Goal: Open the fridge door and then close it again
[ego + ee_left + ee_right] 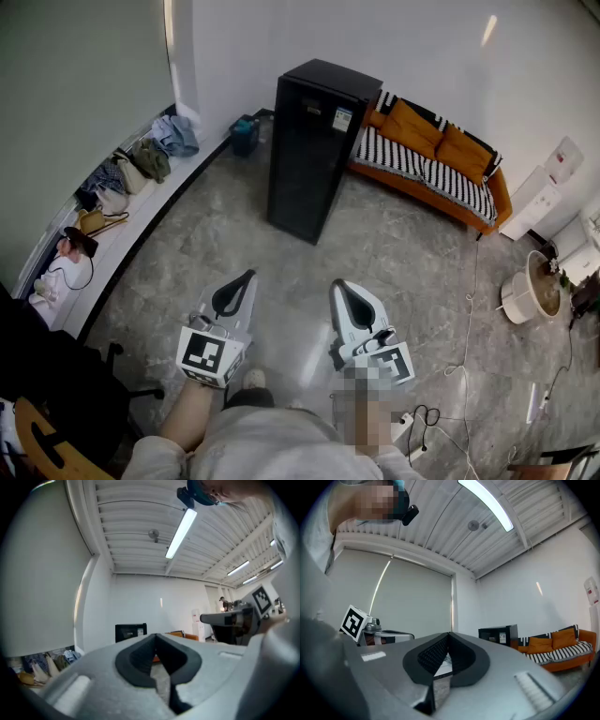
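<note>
Far across the floor, straight ahead, stands the black fridge [314,150], upright, door closed. Left gripper [246,277] and right gripper [339,287] hover near the person, both pressed together and empty, well apart from it; the right seems marginally nearer.

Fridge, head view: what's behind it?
White wall. An orange sofa starts behind it at picture right; a blue bin sits at picture left. Whatever lies directly behind the fridge is covered.
</note>
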A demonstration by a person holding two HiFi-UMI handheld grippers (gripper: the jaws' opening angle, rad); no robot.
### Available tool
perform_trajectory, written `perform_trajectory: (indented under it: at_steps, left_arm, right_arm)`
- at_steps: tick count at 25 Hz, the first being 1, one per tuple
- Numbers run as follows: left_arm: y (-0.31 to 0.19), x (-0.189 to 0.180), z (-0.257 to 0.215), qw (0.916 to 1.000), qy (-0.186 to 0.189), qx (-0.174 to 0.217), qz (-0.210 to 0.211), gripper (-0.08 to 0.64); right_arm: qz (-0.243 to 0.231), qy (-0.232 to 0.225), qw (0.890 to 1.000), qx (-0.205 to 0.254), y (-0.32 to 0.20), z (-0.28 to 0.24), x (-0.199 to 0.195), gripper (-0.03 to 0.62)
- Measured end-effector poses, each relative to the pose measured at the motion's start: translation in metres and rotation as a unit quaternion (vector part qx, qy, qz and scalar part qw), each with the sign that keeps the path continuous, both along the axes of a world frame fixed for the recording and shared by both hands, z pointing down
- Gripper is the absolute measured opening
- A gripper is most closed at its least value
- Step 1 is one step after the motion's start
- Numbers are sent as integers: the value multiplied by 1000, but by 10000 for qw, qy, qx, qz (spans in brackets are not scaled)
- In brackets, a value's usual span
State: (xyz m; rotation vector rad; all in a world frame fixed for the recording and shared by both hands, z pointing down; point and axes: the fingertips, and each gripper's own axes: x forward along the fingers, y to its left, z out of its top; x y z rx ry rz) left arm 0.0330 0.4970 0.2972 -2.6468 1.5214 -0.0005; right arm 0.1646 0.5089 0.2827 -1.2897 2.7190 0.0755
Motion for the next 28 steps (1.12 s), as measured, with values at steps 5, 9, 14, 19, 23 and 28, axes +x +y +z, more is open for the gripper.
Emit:
perform_trajectory:
  at_steps: [5,9,14,19,23,28]
  left_arm:
    - [-1,-3,-1,10000,37,8,42,2]
    - [-7,-9,-1,9999,70,-4,81,2]
    - [-22,-20,-2,9999,93,-10,126,2]
    - [-47,-34,-4,9998,125,28,148,2]
    - [-67,-51,-6,9998,137,60,158,2]
    - [-95,-75,-4,9997,149,81,197,2]
  right_arm:
    - [0,14,10000,26,1,0,-6,-3]
    - [20,50,10000,4,-4,0,-13,-3]
    - [26,6,10000,17,-17,-1,-24,-5]
    - [55,16,10000,-73,-41,3,-36,-3]
    - [33,-81,9999,-91,-60,2,-53,-3]
    - [75,-109,9999,7,-88,1,-78,-3]
